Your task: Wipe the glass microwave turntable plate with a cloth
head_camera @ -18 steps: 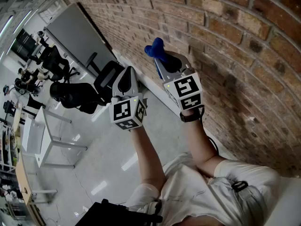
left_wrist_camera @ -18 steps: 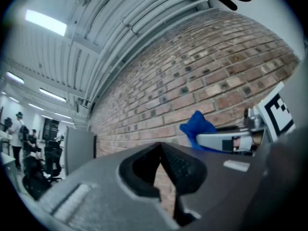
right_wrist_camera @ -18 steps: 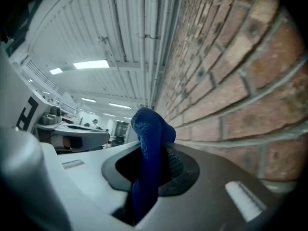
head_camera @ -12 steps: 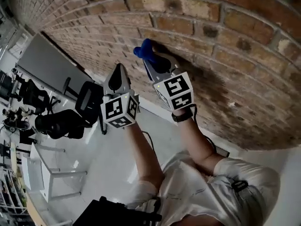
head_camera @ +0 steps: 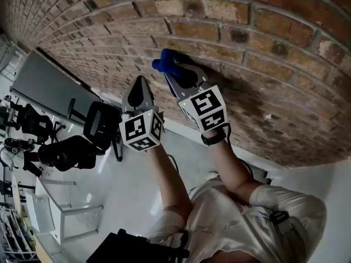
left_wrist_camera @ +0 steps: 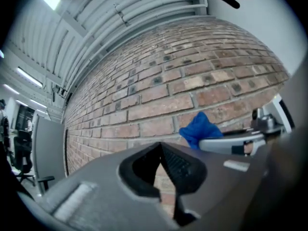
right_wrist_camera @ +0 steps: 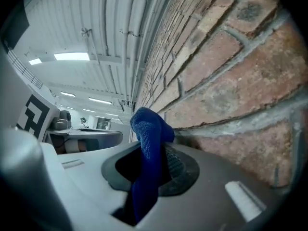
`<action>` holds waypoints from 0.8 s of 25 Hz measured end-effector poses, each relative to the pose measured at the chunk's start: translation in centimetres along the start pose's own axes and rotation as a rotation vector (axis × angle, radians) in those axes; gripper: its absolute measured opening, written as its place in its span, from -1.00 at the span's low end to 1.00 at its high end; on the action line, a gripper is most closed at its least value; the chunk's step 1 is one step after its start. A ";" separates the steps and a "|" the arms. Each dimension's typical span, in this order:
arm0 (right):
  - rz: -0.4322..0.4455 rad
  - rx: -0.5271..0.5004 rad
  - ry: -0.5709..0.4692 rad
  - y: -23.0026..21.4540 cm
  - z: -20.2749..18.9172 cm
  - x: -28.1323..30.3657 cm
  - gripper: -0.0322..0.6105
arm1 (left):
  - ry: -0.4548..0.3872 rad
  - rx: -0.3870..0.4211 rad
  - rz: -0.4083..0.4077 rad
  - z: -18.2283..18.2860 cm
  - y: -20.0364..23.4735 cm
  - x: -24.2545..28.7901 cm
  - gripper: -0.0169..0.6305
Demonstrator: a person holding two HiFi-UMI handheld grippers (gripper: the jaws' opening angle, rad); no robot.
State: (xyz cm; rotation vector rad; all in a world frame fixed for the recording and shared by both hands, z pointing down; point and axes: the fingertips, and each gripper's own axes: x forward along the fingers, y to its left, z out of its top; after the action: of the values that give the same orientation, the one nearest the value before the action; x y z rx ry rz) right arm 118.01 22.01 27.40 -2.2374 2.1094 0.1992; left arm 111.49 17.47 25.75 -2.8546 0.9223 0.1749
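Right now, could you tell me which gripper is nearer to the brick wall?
Right. The right gripper, shut on the blue cloth, nearly meets the brick wall; the left gripper sits farther off.

The right gripper [head_camera: 174,73] is up at the brick wall [head_camera: 263,48], pinching a blue cloth [head_camera: 163,60] that sticks out past its tip, close to the bricks. The left gripper [head_camera: 137,85] points up just beside it. Black office chairs [head_camera: 82,141] stand off to the left.
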 end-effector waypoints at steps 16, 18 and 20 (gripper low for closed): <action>0.789 0.126 0.013 36.3 1.8 5.5 -0.68 | 0.082 0.124 0.721 4.2 22.3 -27.1 -0.94; 0.903 0.128 0.008 41.6 1.9 4.3 -0.68 | 0.085 0.139 0.834 4.7 24.3 -32.3 -0.94; 1.005 0.133 0.006 46.4 2.2 2.8 -0.68 | 0.095 0.159 0.940 5.1 25.6 -37.5 -0.94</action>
State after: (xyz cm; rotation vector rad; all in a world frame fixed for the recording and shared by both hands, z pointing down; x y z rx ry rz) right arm 71.74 16.64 26.90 -0.9308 2.9168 0.0780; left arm 65.86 19.23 24.02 -2.0776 2.1014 0.0461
